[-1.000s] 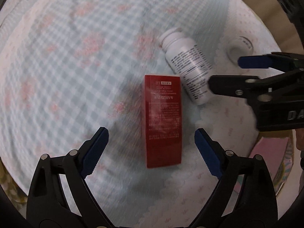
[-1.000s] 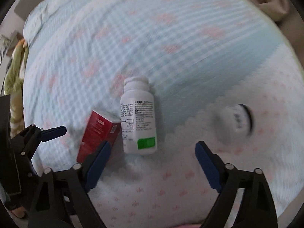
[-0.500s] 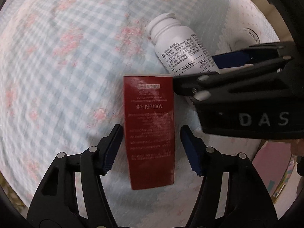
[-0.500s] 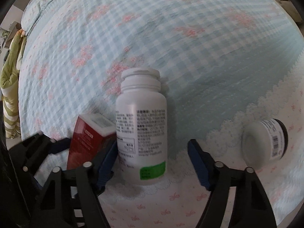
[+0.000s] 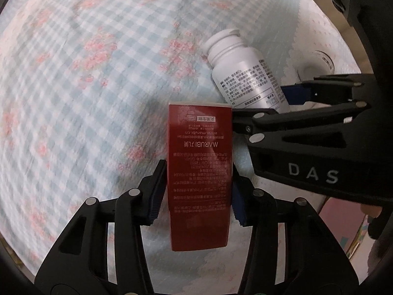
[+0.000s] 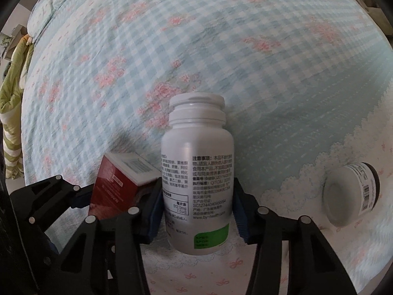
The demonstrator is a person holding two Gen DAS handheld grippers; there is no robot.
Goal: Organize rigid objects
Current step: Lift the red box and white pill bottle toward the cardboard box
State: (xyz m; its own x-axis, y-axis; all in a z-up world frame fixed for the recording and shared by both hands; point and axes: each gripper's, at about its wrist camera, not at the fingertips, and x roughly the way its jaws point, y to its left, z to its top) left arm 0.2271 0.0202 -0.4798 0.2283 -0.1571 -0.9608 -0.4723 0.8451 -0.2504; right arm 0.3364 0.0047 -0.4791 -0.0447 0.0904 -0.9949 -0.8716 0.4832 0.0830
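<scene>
- The left gripper has its jaws clamped on the long sides of the red carton; the carton runs forward past the pads and back under them, its printed face up, reading "MARUBI" upside down.
- Only the left wrist view shows that print. The right wrist view shows the carton's white barcoded end, just left of the right gripper's left jaw.
- The right gripper has its jaws clamped on the white pill bottle, cap pointing forward, green patch near its base between the pads.
- In the left view this bottle's base is hidden behind the right gripper's black frame marked "DAS".
- A small white-capped jar lies on its side well right of the right jaws; in the left view it is blurred and partly cut off by the frame.
- Everything lies over a blue checked floral bedspread.
</scene>
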